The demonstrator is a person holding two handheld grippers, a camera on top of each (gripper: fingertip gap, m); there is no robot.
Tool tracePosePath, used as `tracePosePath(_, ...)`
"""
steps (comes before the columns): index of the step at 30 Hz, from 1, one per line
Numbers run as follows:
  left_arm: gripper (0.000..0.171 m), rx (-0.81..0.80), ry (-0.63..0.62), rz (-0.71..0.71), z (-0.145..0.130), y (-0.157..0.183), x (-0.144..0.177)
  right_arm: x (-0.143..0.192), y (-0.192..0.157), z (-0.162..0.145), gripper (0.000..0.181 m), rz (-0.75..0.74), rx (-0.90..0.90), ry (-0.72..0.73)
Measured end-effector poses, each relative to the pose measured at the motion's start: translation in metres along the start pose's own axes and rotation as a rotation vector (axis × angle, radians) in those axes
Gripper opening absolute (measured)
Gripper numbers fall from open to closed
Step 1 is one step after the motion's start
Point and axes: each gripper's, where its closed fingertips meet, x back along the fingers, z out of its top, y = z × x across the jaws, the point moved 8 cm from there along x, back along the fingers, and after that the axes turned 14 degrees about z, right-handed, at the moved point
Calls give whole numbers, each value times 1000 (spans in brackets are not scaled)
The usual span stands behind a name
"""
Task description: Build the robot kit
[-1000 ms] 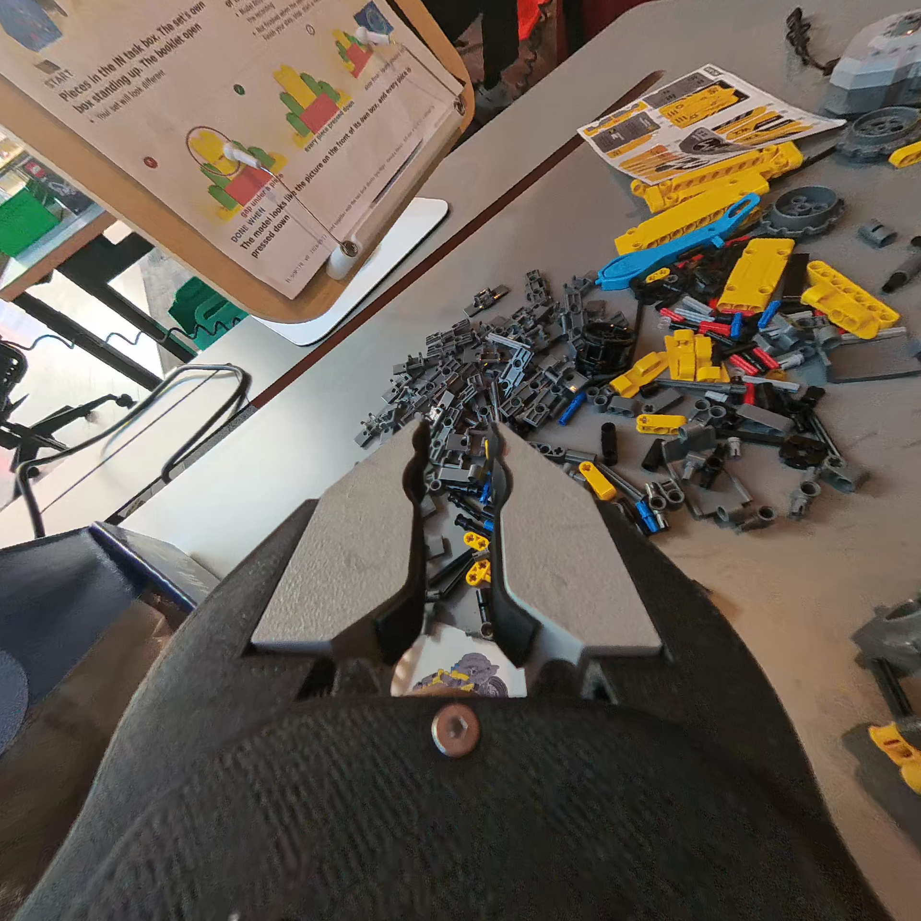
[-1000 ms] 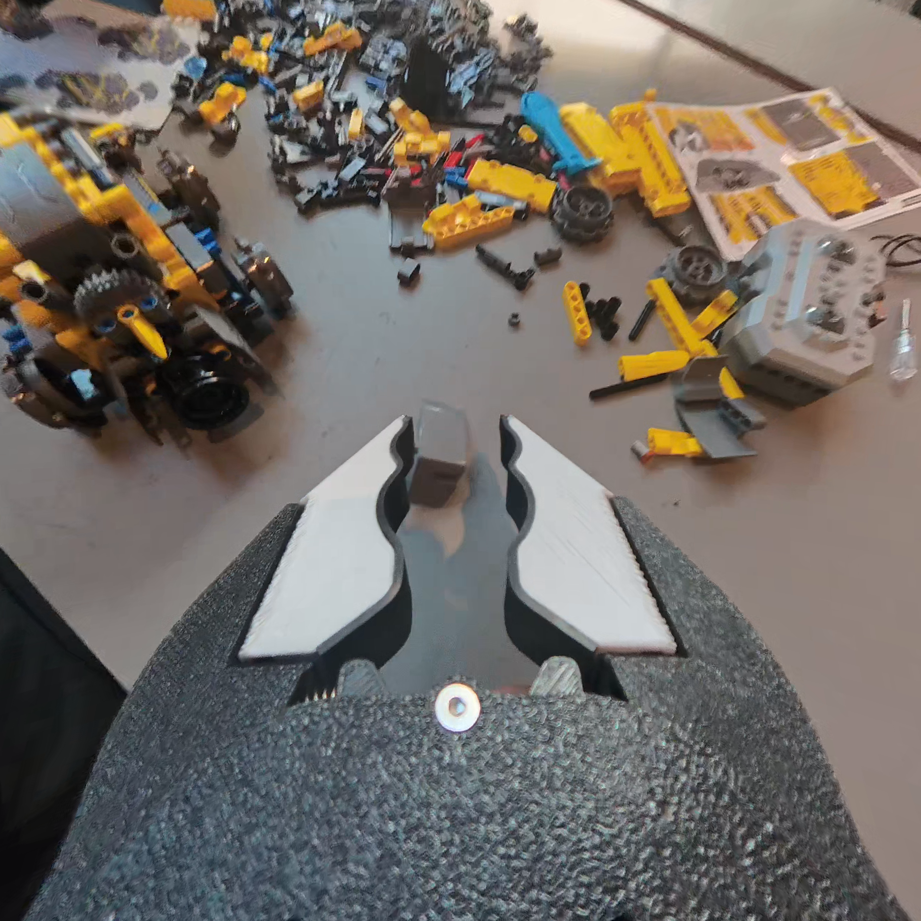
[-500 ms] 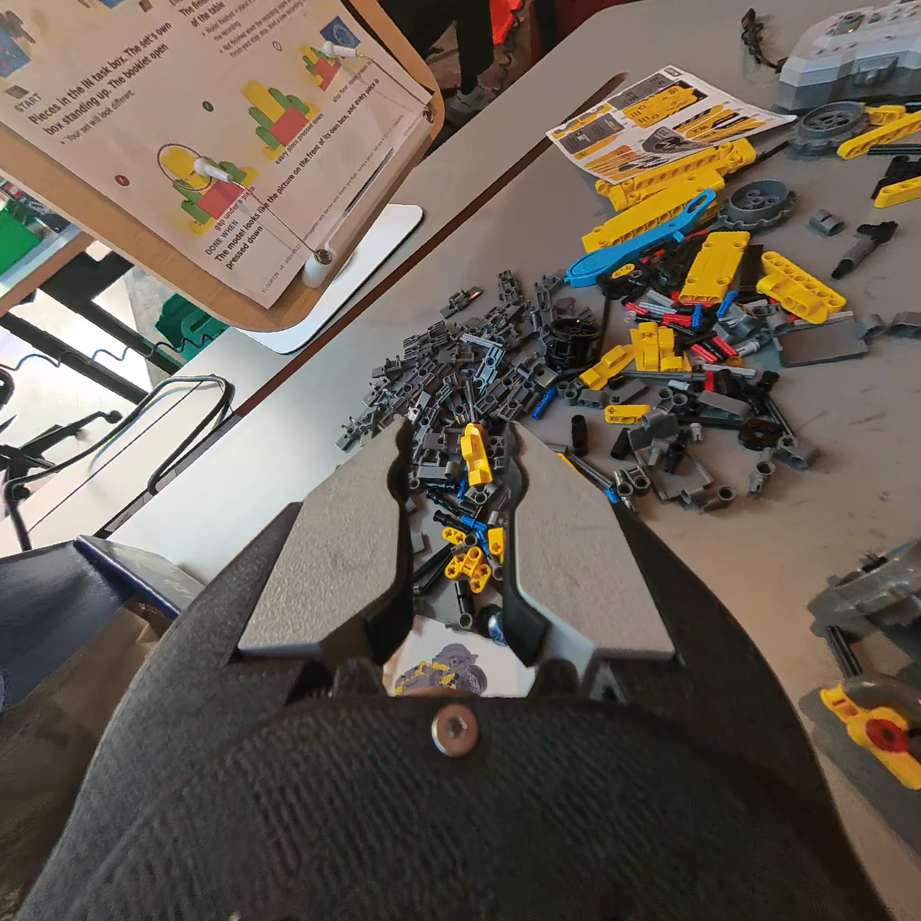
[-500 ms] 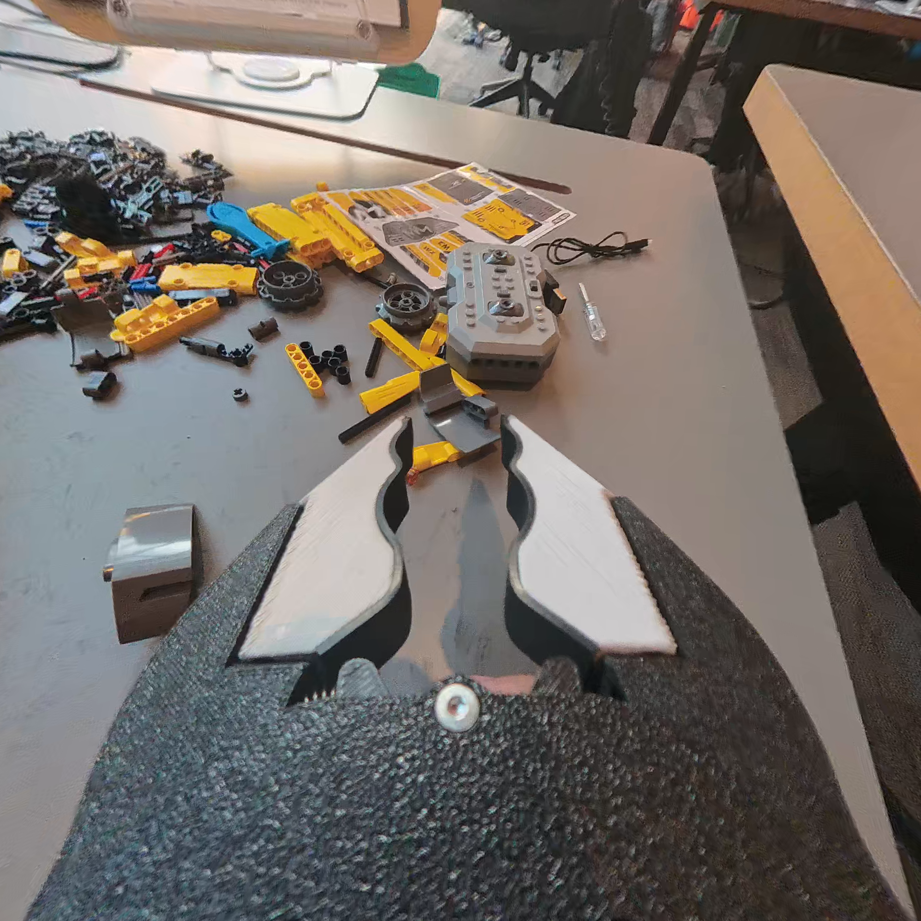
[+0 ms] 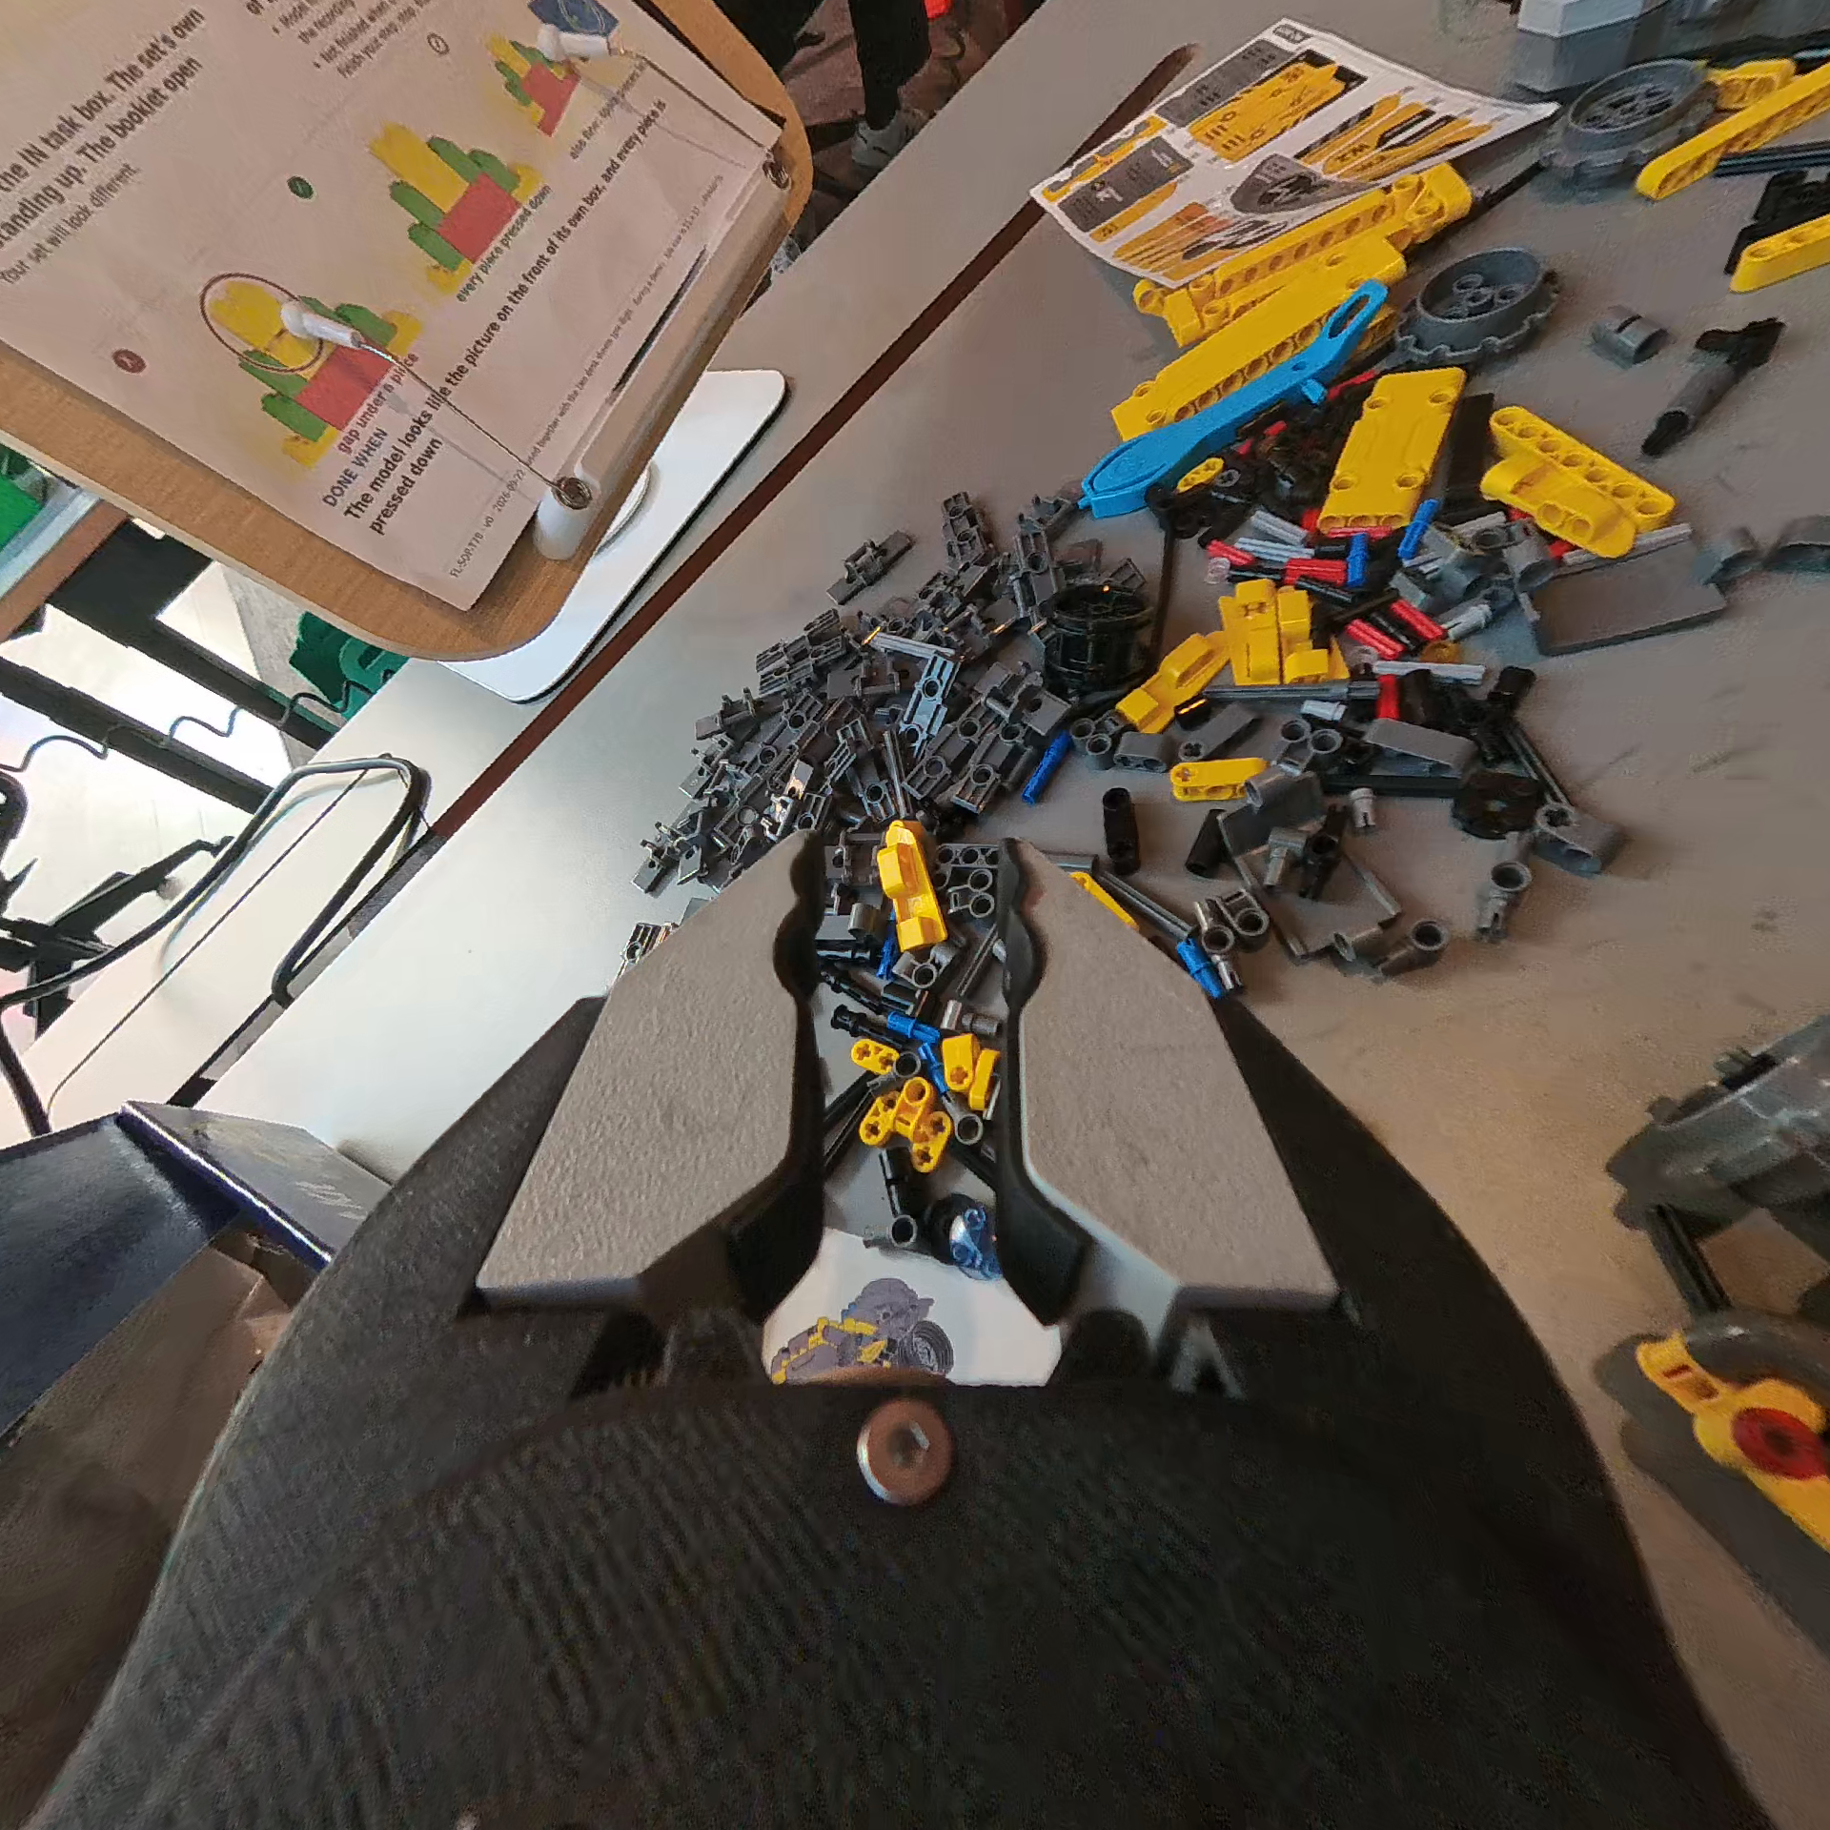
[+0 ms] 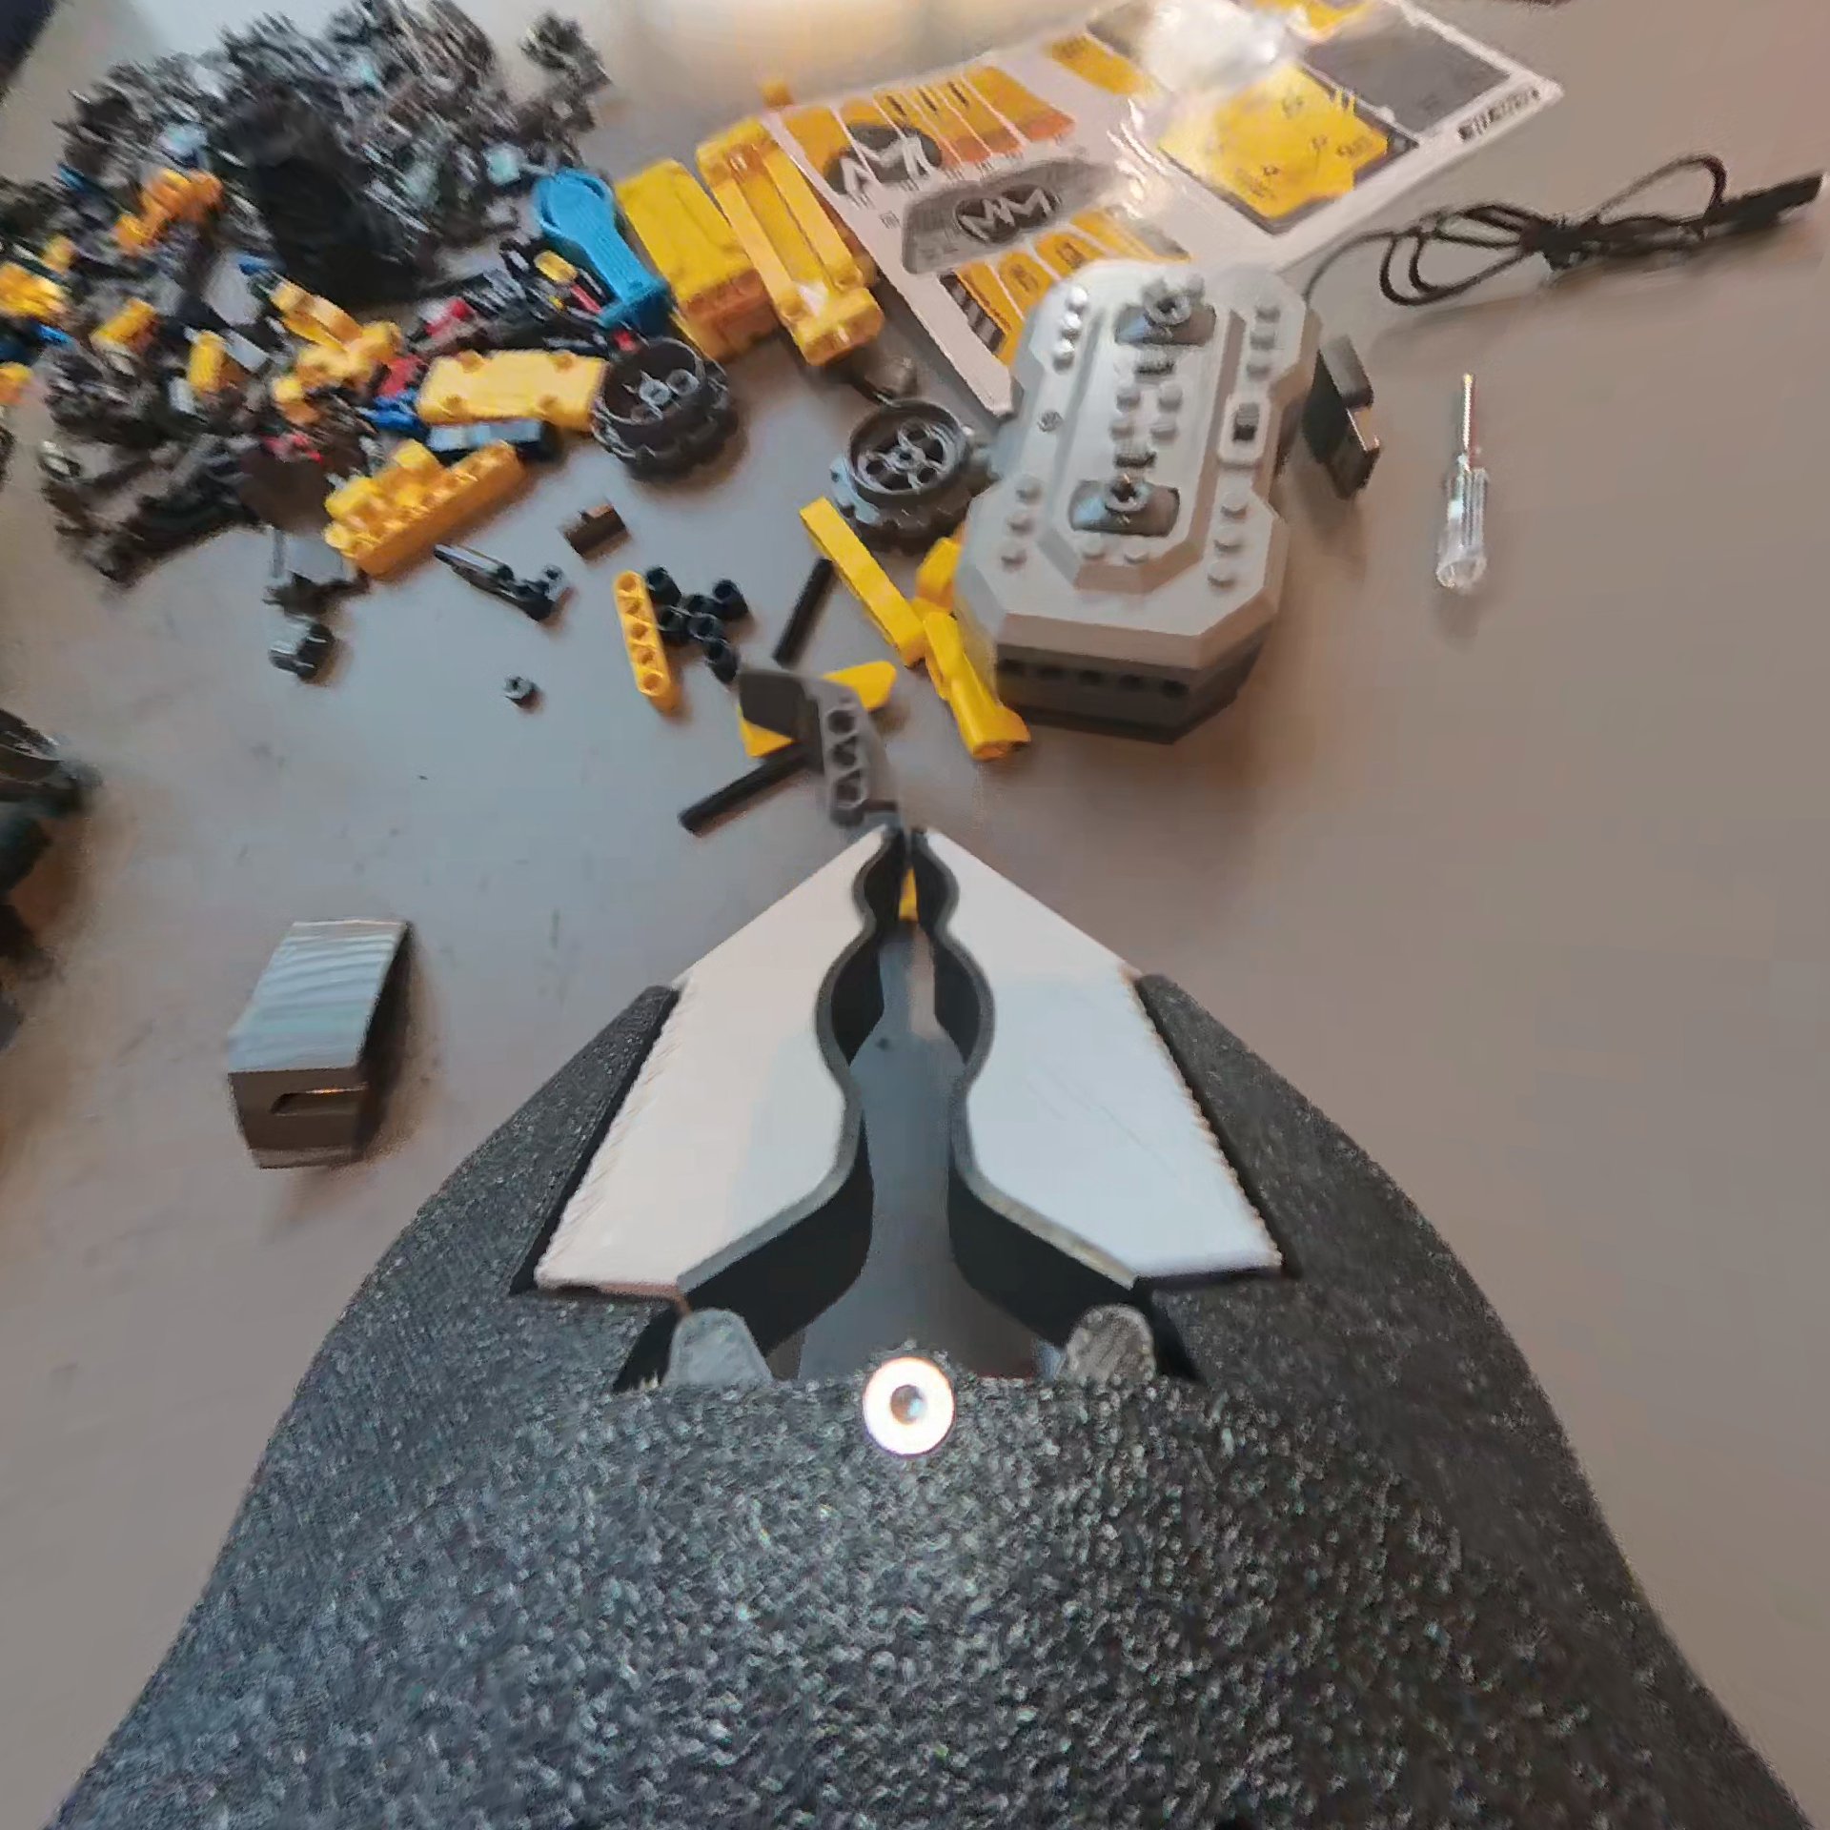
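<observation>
My left gripper (image 5: 906, 857) is open and hovers over a pile of small grey, black, blue and yellow building pieces (image 5: 891, 733). A yellow piece (image 5: 911, 886) lies between its fingertips, apart from both fingers. My right gripper (image 6: 903, 842) is shut, its tips pinching the near end of a dark grey angled piece with holes (image 6: 842, 753). A bit of yellow shows between the fingers just behind the tips. A grey curved block (image 6: 317, 1040) lies on the table to the left of the right gripper.
A grey battery box (image 6: 1129, 475) with yellow beams beside it stands ahead of the right gripper, and a small screwdriver (image 6: 1461, 495) and a black cable (image 6: 1545, 238) lie to its right. A sticker sheet (image 5: 1287, 129) and a tilted instruction board (image 5: 347, 248) lie beyond the left gripper. A partly built model (image 5: 1743, 1287) sits at the right. Across from one pair of fingers to the other is roughly 40 centimetres. To the grey curved block (image 6: 317, 1040): right tips about 12 centimetres, left tips about 30 centimetres.
The right gripper left the grey curved block on the table, swung right and closed on the dark grey angled piece. The left gripper opened wider over the pile and has stayed there.
</observation>
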Motion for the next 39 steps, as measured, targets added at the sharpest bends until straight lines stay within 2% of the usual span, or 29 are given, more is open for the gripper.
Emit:
tracePosePath(2, 31, -9, 2, -6, 1, 2, 1, 4, -12, 7, 0, 12, 31, 53)
tracePosePath(6, 30, -40, 13, -15, 3, 8, 2, 5, -26, 8, 0, -86, 148, -16)
tracePosePath(8, 30, -50, 23, -22, 4, 11, 4, 8, -42, 15, 0, -144, 259, 9)
tracePosePath(11, 30, -53, 71, -79, 9, 18, 8, 13, -92, 35, 0, -152, 530, 93)
tracePosePath(14, 32, -32, 150, -249, 19, 34, 20, 5, -146, 54, 0, -128, 780, 120)
tracePosePath(16, 33, -32, 248, -388, 29, 47, 35, -6, -178, 67, 0, -84, 897, 129)
tracePosePath(19, 34, -47, 412, -468, 44, 59, 60, -23, -219, 87, 0, 4, 1010, 177)
tracePosePath(23, 34, -71, 533, -369, 53, 56, 74, -40, -259, 104, 0, 12, 1163, 212)
tracePosePath(26, 9, -68, 675, -242, 57, 43, 87, -49, -271, 107, 0, -60, 1262, 193)
tracePosePath(30, 2, -87, 756, -76, 60, 32, 97, -53, -285, 104, 0, -157, 1352, 230)
tracePosePath(33, 1, -197, 868, 175, 61, 29, 110, -54, -293, 104, 0, -222, 1388, 297)
tracePosePath(35, 0, -308, 904, 337, 62, 32, 116, -55, -291, 105, 1, -146, 1239, 343)
tracePosePath(38, 1, -376, 917, 440, 64, 33, 118, -51, -279, 107, 9, 56, 865, 452)
tracePosePath(39, 0, -384, 920, 468, 64, 32, 118, -51, -276, 107, 20, 132, 746, 464)
